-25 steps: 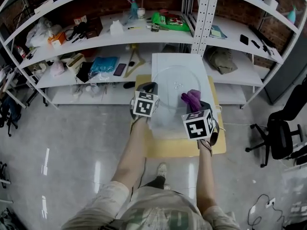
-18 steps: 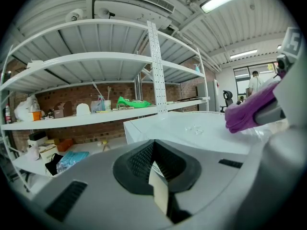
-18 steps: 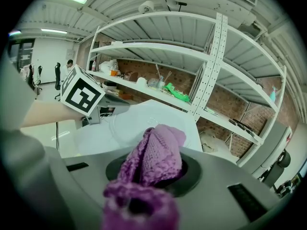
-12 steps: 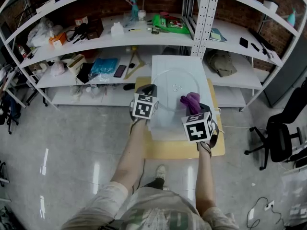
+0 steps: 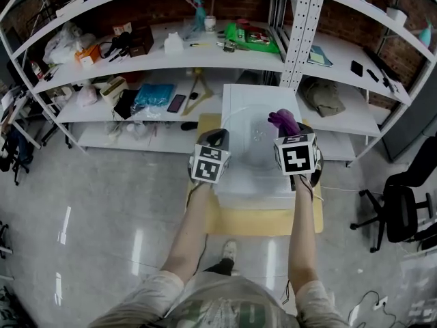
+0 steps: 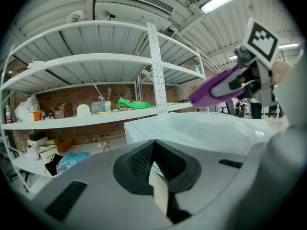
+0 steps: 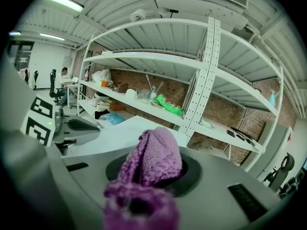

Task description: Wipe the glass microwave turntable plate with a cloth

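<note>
The round glass turntable plate (image 5: pixel 247 137) lies on top of a white microwave (image 5: pixel 254 96); it also fills the middle of the left gripper view (image 6: pixel 216 128). My right gripper (image 5: pixel 292 130) is shut on a purple knitted cloth (image 5: pixel 283 120), held over the plate's right rim. The cloth (image 7: pixel 154 158) bulges out of the shut jaws of the right gripper (image 7: pixel 153 170). My left gripper (image 5: pixel 216 141) sits at the plate's left edge. Its jaws (image 6: pixel 156 169) are shut, with only a pale sliver in the seam.
The microwave stands on a low yellow wooden platform (image 5: pixel 254 219) against white shelving (image 5: pixel 300 19) cluttered with tools, bags and boxes. A black office chair (image 5: pixel 406 207) is at the right. Glossy grey floor (image 5: pixel 95 217) lies to the left.
My right gripper has moved away and to the right with the cloth, from the plate's near right part to its far right rim. The left gripper has barely shifted.
</note>
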Demonstrator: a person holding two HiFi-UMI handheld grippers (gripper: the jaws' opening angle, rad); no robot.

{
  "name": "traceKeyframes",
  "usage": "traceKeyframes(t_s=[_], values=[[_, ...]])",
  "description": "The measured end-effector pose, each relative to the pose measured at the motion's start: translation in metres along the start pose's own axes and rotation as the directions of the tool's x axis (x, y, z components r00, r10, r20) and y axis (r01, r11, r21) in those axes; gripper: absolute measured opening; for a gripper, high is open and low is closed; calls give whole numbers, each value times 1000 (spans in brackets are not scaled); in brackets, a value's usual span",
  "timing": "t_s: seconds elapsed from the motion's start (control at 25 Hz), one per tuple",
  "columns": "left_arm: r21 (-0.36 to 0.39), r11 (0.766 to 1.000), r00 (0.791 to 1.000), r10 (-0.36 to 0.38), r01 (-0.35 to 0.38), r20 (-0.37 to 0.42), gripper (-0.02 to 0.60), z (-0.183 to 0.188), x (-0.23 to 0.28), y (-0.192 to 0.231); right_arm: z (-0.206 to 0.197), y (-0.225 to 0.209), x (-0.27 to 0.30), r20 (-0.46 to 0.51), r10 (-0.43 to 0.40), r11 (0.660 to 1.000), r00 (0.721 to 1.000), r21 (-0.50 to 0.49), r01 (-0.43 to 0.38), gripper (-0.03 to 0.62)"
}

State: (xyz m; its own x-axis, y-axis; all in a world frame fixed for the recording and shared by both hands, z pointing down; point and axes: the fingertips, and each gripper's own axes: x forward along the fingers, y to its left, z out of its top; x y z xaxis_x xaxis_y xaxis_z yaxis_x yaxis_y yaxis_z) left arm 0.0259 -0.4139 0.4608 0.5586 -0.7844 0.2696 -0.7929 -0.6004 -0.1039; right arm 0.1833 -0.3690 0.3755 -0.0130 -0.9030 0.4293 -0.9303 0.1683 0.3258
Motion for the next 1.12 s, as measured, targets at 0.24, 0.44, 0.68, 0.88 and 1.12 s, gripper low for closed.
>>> traceKeyframes(t_s=[0.24,0.44,0.68,0.88,1.12], values=[[-9,1000,1000,-5,5,0,0,2,-2,-2,4,-9,49,-49,18,1000,999,-21,-19,54],[-13,1000,1000,-9,9,8,0,1,-3,-1,-5,0,65,-95,6,996,995,-88,-14,54],[-22,1000,1000,-5,5,3,0,-6,0,1,-6,4,62,-113,14,996,993,-86,-24,54],[-18,1000,1000,-5,5,6,0,0,-5,1,-12,5,53,-124,13,996,992,-81,-23,54],[-13,1000,1000,-3,3,3,0,1,-3,0,-25,6,30,-135,1,994,991,-104,-15,54]])
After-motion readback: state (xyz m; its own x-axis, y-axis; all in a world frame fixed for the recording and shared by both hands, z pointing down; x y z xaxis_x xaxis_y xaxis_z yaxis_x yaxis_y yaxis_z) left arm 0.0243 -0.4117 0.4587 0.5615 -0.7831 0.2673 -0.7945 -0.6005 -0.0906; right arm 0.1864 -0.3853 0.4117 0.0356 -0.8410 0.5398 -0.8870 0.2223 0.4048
